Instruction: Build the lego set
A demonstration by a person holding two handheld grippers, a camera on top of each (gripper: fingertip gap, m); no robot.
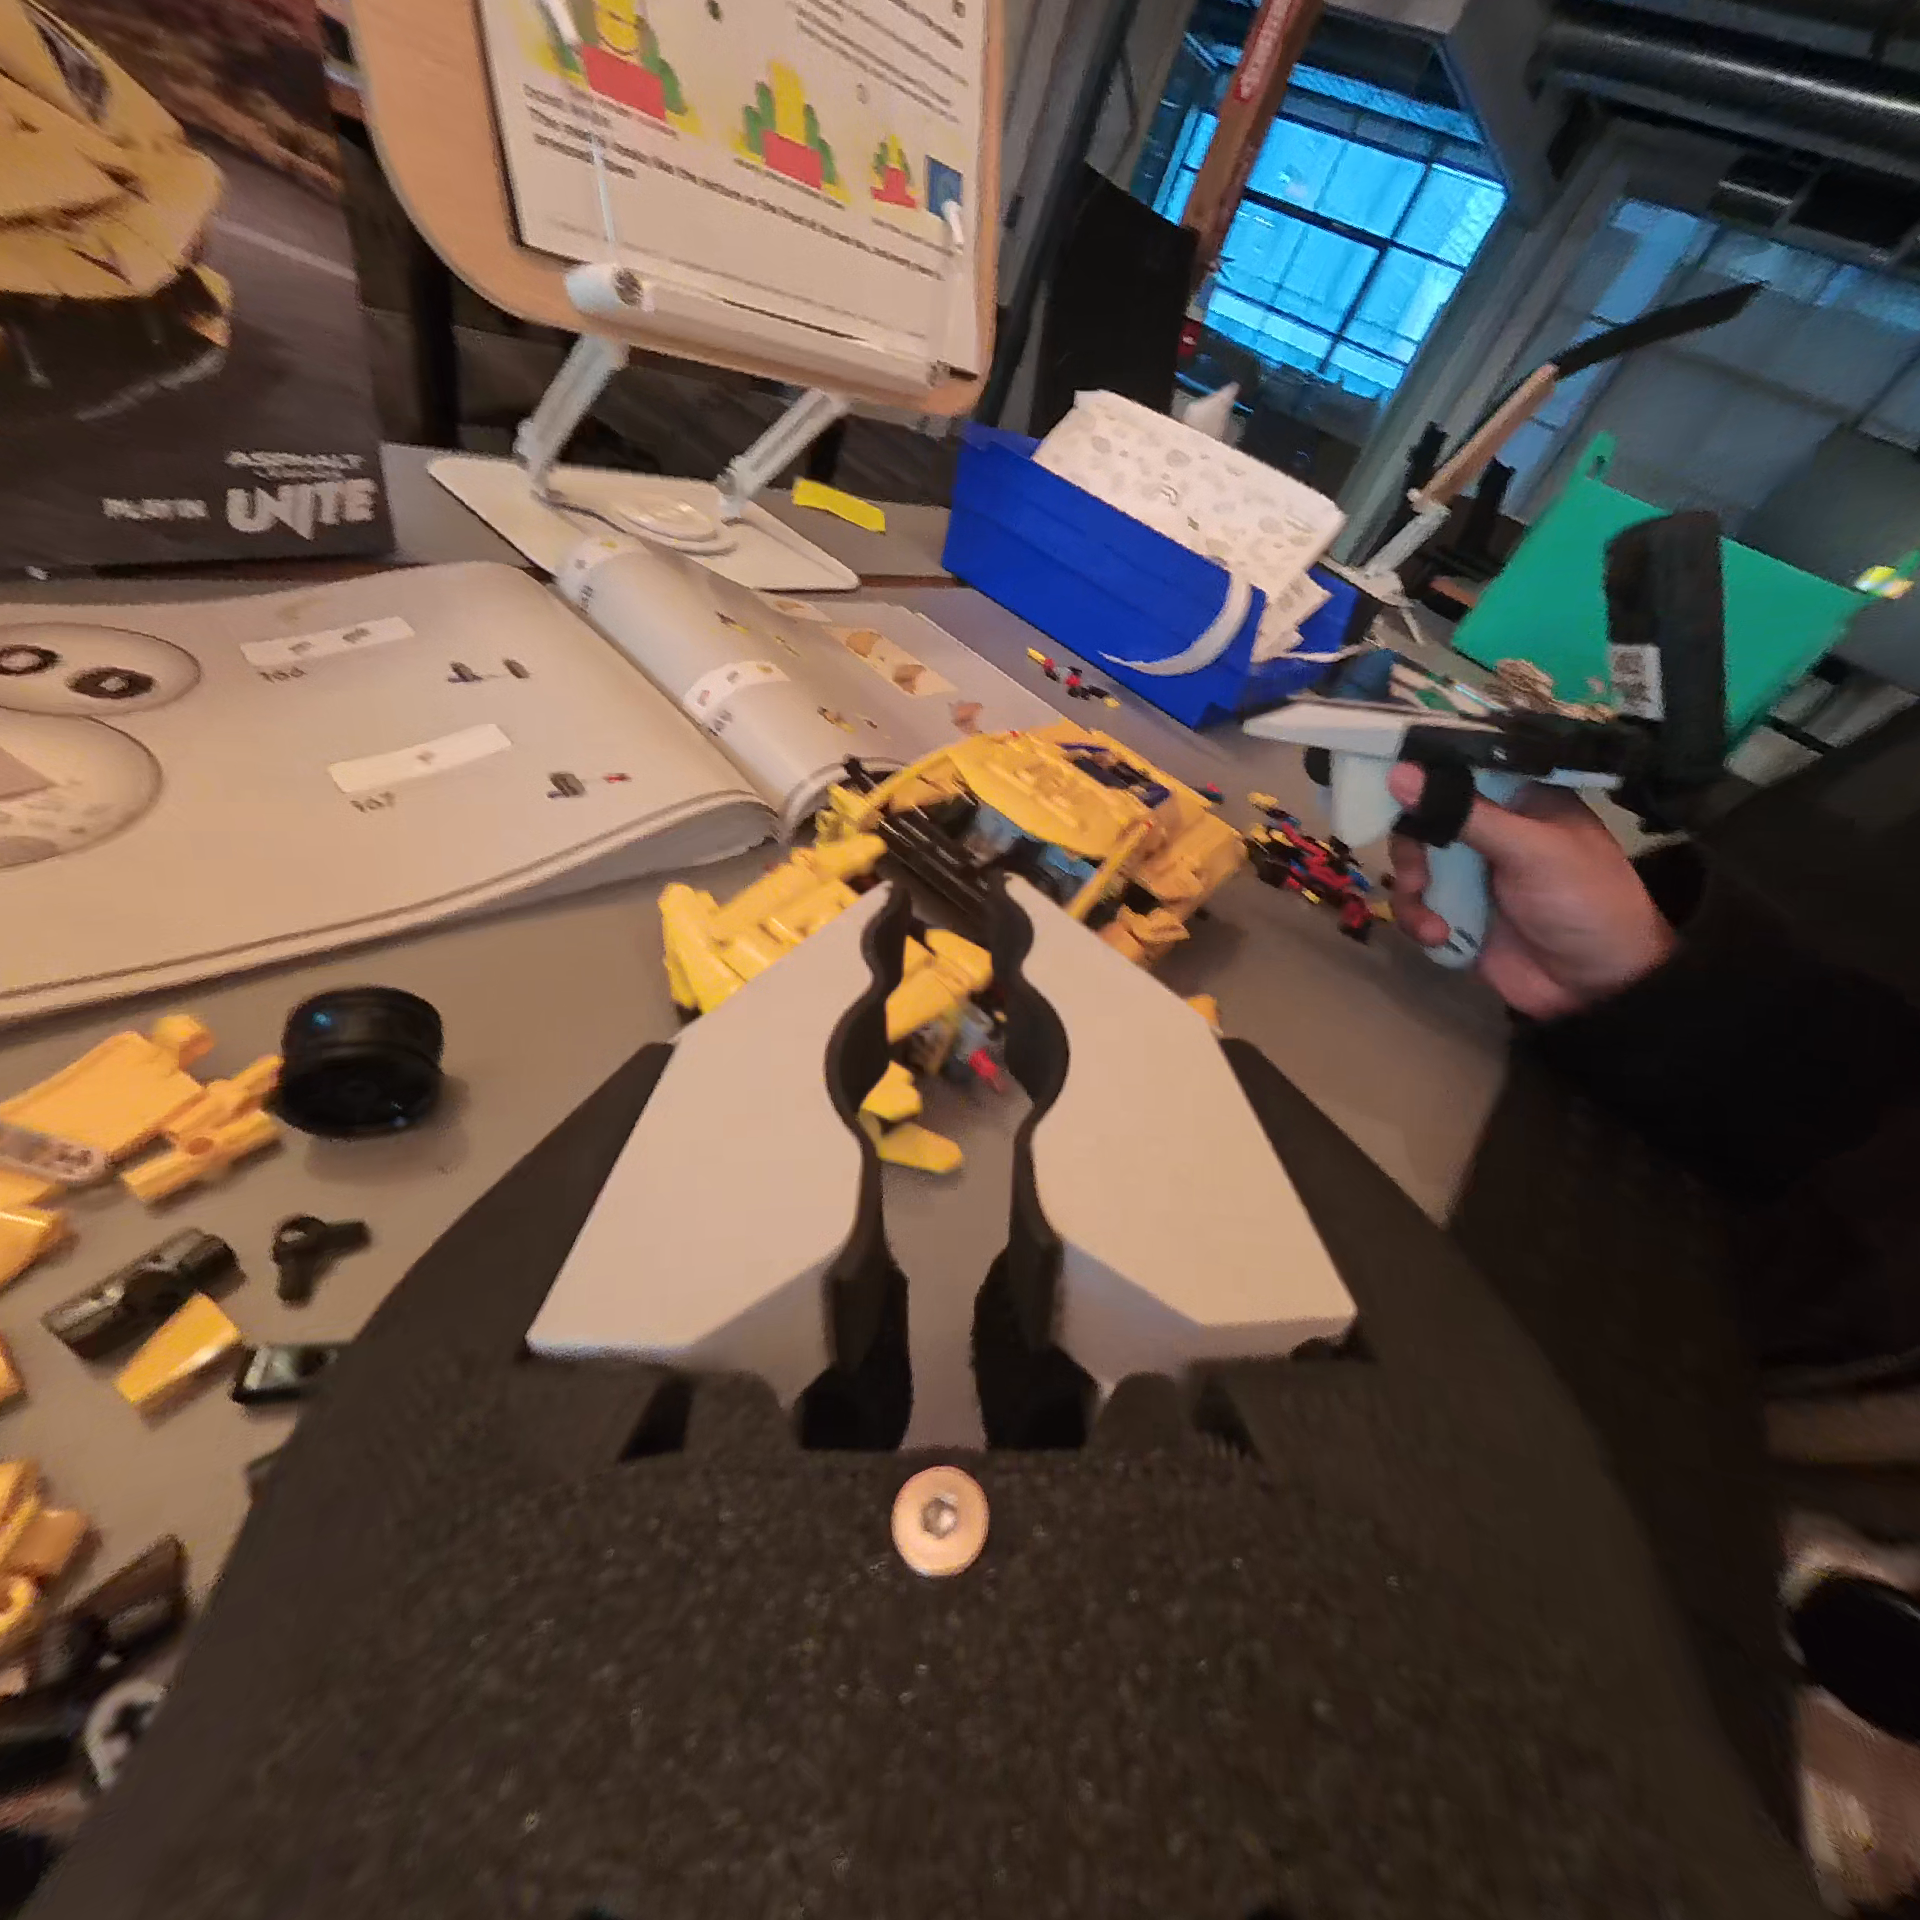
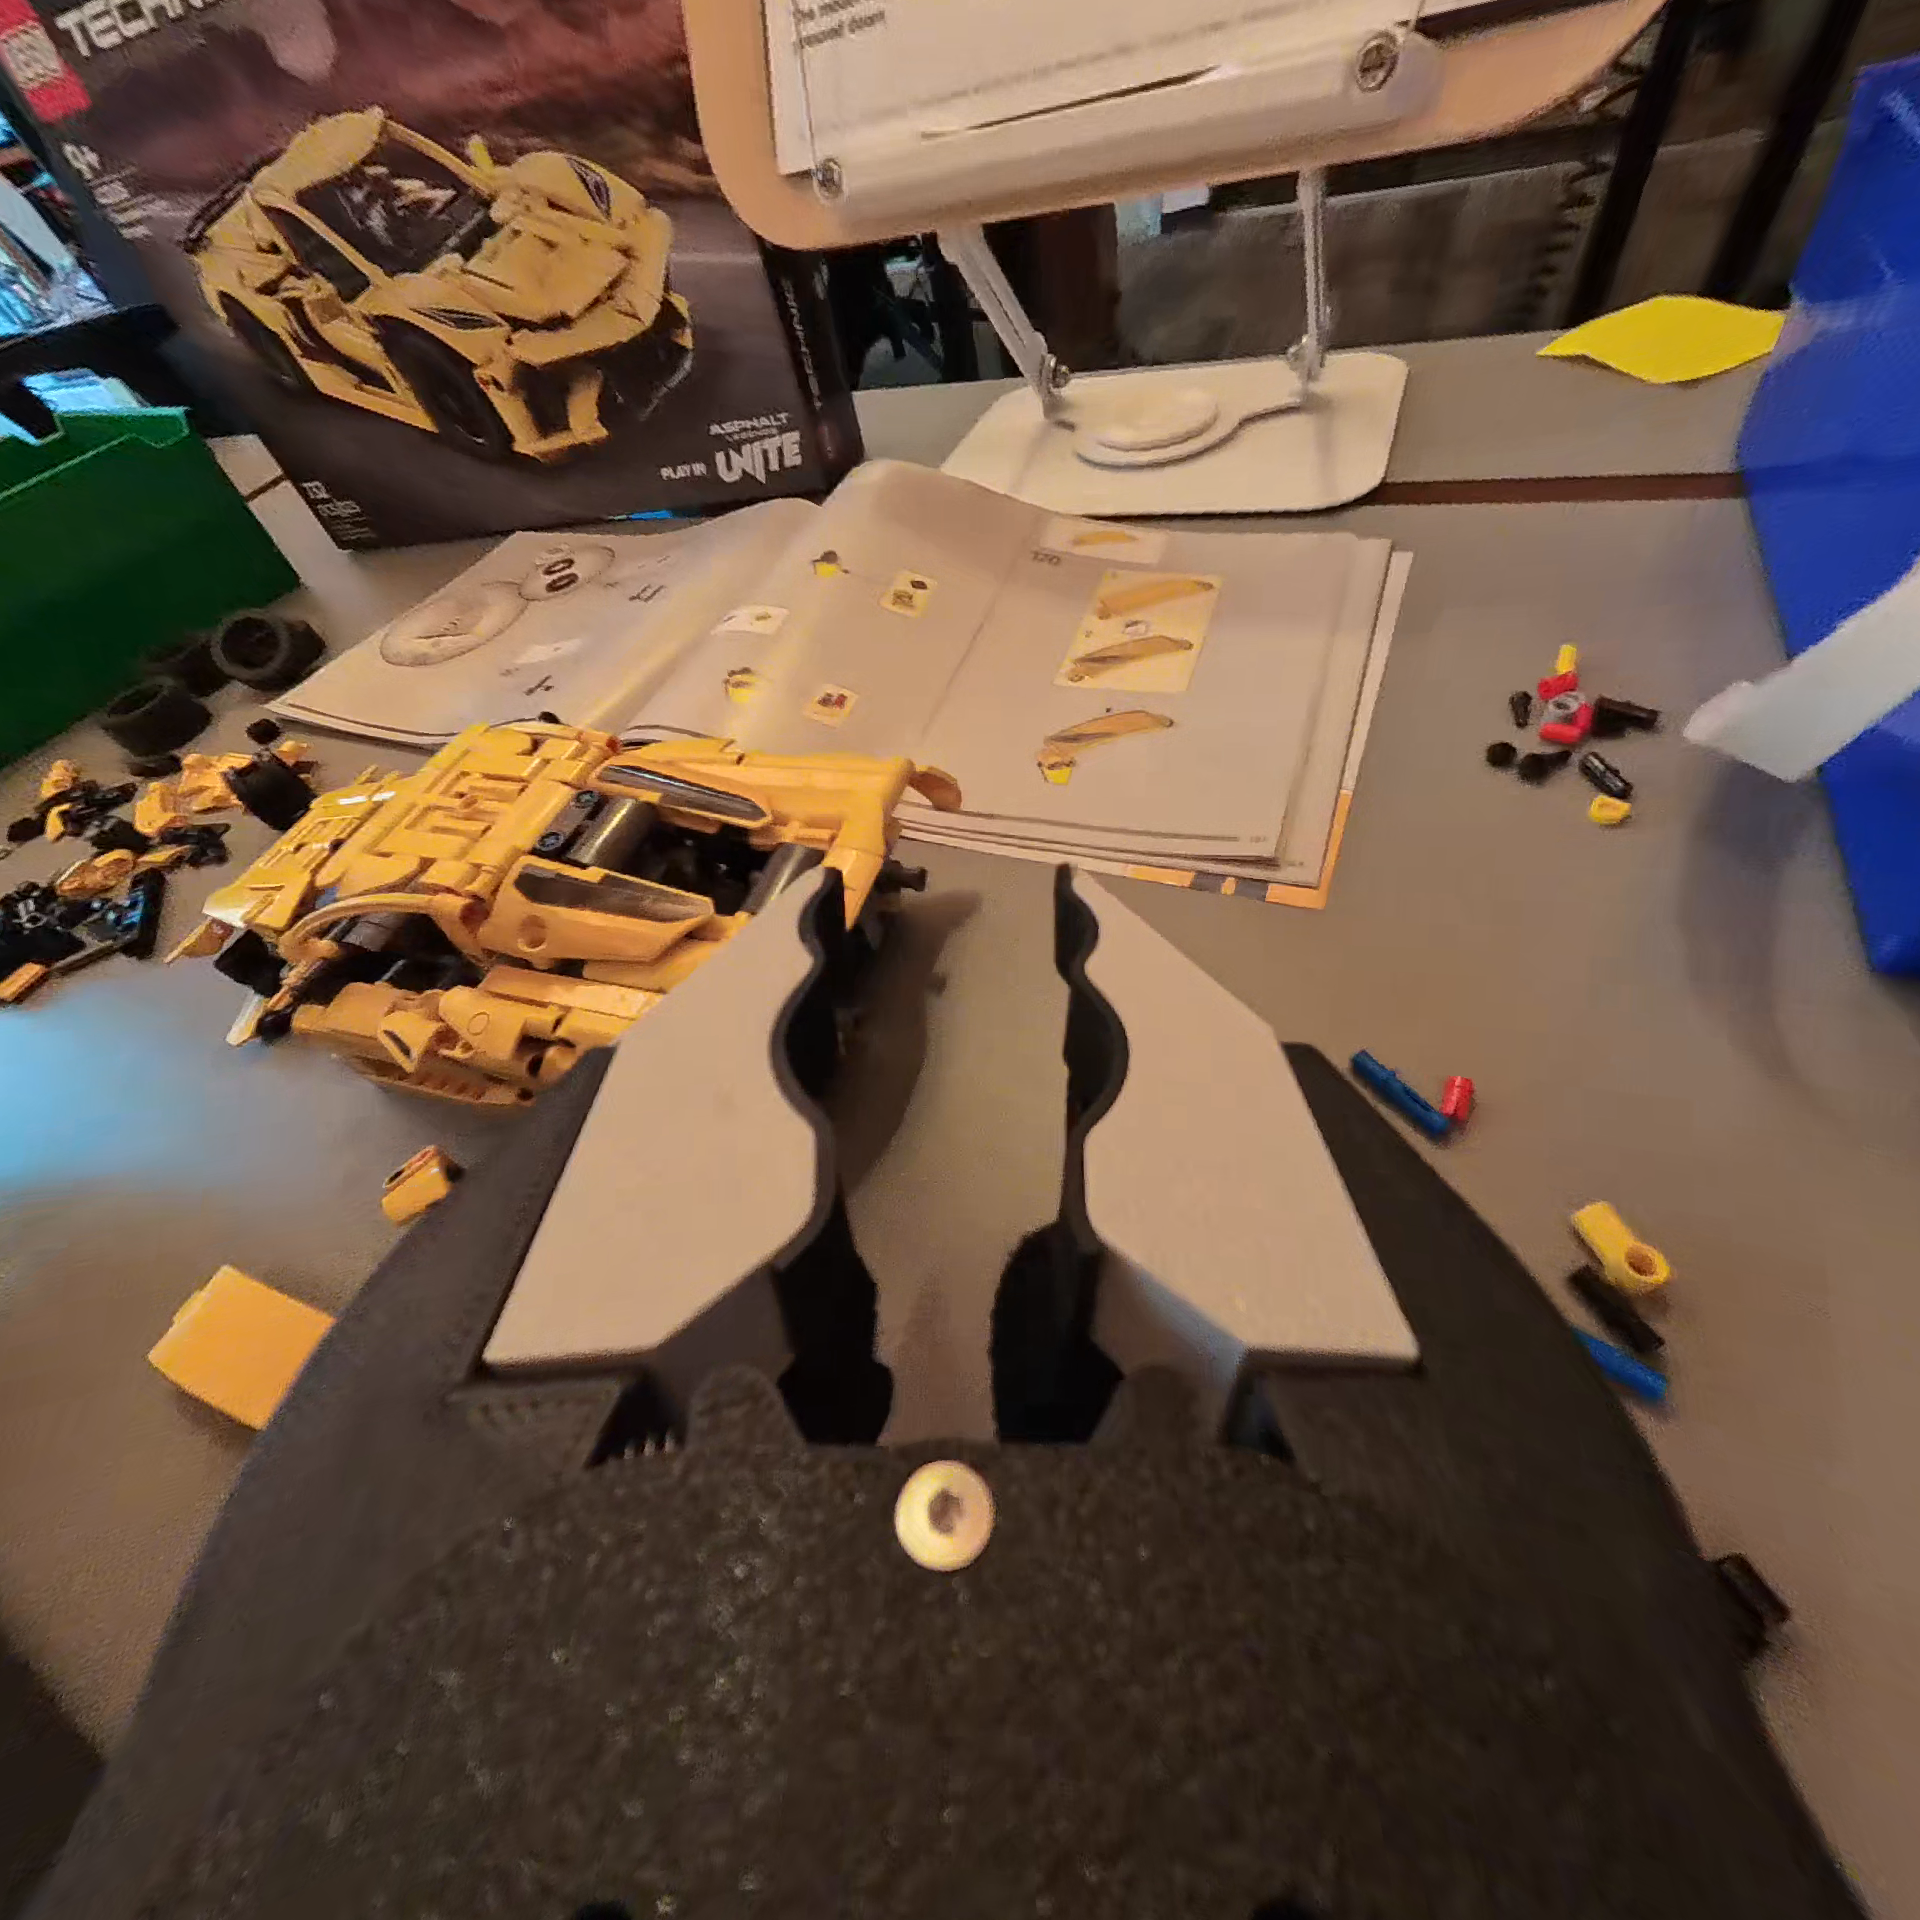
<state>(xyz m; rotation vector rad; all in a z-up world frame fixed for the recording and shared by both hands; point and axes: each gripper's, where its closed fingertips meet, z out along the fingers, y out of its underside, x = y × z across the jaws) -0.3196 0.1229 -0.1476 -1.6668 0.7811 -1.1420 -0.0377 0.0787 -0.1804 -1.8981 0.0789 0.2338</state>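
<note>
Nearest in the left wrist view, the left gripper [image 1: 948,914] hangs above the grey table [image 1: 540,997] with its jaws parted by a narrow gap and nothing between them; through that gap shows a small yellow piece [image 1: 902,1127] lying loose on the table, just in front of the car. To its left lie a black wheel [image 1: 361,1060], a yellow panel assembly [image 1: 135,1112] and a few dark connectors [image 1: 312,1247]. In the right wrist view, the right gripper [image 2: 943,904] is likewise spread and empty, its left finger overlapping the rear of the half-built yellow car [image 2: 540,883], though whether it touches the model I cannot tell; small blue pins [image 2: 1397,1093] and a yellow connector [image 2: 1621,1252] sit to its right, a flat yellow tile [image 2: 241,1345] to its left.

The car rests on its side or roof near the table's middle, with loose black and yellow parts [image 2: 94,883] scattered beside it; beyond it the instruction booklet [image 2: 997,665] lies open, and farther still stand the set's box [image 2: 468,281] and a document stand [image 2: 1174,436]; a blue bin [image 1: 1122,603] sits far right.

By my reading this is a pause between placements, late in the body build; wheels are not yet fitted. The next move calls for choosing the part shown in the booklet, closing one gripper on it squarely, and steadying the car with the other.
</note>
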